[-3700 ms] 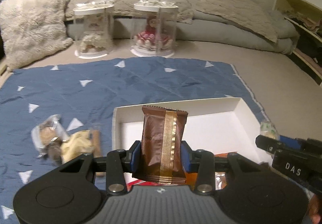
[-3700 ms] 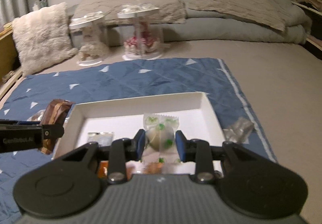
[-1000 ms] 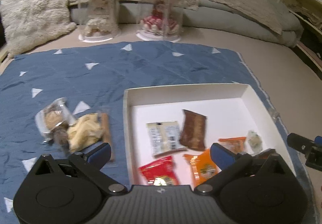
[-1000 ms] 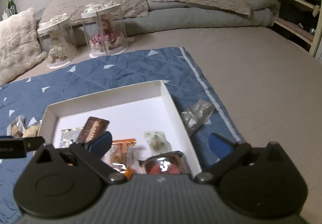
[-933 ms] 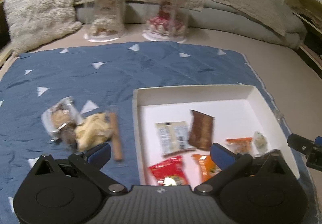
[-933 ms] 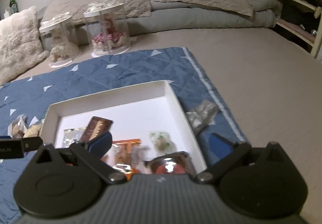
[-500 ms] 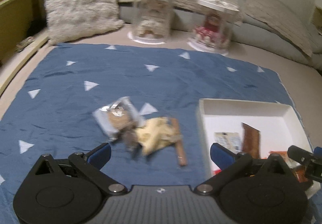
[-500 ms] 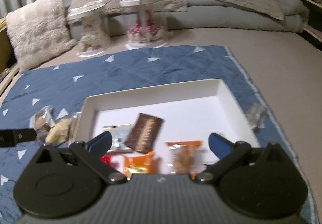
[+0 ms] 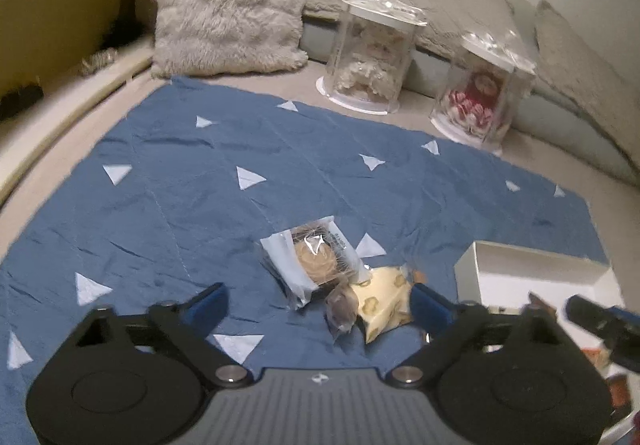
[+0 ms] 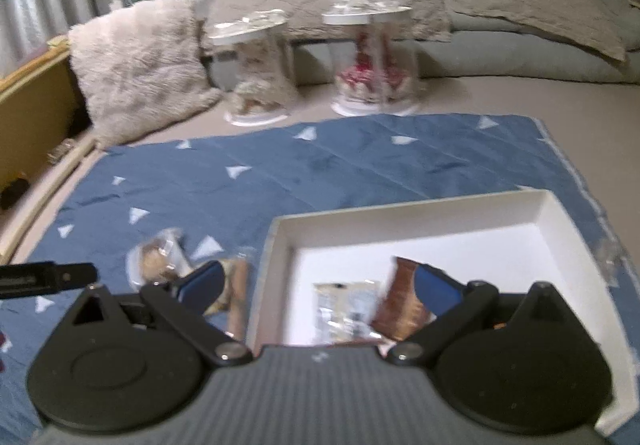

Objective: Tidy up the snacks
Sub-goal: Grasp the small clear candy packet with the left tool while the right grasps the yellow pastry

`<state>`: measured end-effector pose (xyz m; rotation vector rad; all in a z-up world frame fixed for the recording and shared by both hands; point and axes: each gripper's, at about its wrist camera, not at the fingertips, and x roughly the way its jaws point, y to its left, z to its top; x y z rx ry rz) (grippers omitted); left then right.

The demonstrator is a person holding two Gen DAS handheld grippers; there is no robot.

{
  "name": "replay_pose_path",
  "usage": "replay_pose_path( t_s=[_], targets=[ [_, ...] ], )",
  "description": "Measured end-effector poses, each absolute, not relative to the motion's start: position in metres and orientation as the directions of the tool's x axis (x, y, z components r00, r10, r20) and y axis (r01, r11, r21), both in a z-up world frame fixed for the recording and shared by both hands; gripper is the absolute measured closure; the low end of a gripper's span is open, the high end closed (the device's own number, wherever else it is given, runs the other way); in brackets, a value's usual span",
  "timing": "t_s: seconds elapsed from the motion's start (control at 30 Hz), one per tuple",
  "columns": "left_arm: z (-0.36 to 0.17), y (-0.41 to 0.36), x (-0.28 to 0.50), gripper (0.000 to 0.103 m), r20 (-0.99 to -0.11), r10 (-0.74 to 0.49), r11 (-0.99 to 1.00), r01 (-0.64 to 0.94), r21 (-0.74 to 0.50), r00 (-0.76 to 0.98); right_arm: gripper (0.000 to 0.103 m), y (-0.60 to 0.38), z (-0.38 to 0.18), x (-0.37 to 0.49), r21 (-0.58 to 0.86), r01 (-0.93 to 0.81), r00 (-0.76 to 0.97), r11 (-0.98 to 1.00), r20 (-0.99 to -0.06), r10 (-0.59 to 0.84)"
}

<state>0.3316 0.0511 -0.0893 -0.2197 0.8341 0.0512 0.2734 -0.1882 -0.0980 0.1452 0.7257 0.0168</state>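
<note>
Closing left hand-held gripper (image 9: 316, 303), empty, over snack pkts (image 9: 316, 265)

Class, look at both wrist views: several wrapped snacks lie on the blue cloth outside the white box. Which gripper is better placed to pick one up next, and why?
Left. The left gripper is open with the wrapped snacks lying just ahead between its fingers. The right gripper, also open, straddles the white box wall, with those snacks off to its left.

Beige bed (image 10: 500, 101), fluffy pillow (image 9: 228, 1), blue quilt (image 9: 200, 181), dim light
</note>
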Motion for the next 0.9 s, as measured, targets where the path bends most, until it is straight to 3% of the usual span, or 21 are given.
replay_pose_path(
  t_s=[0.13, 0.73, 0.9],
  targets=[
    [-0.104, 0.060, 0.346, 0.025, -0.761, -0.096, 0.957, -0.152, -0.249, 0.642, 0.022, -0.169, -0.101, 0.288, 0.168, -0.045, 0.749, 0.985, -0.646, 0.145],
    [-0.171, 0.054, 0.402, 0.037, -0.829, -0.121, 0.948, -0.185, -0.261, 0.546, 0.022, -0.091, -0.153, 0.333, -0.040, -0.353, 0.661, 0.935, -0.718, 0.219],
    [-0.180, 0.055, 0.409, 0.047, -0.838, -0.137, 0.948, -0.176, -0.266, 0.528, 0.018, -0.083, -0.165, 0.341, -0.041, -0.390, 0.644, 0.920, -0.726, 0.241]
  ],
)
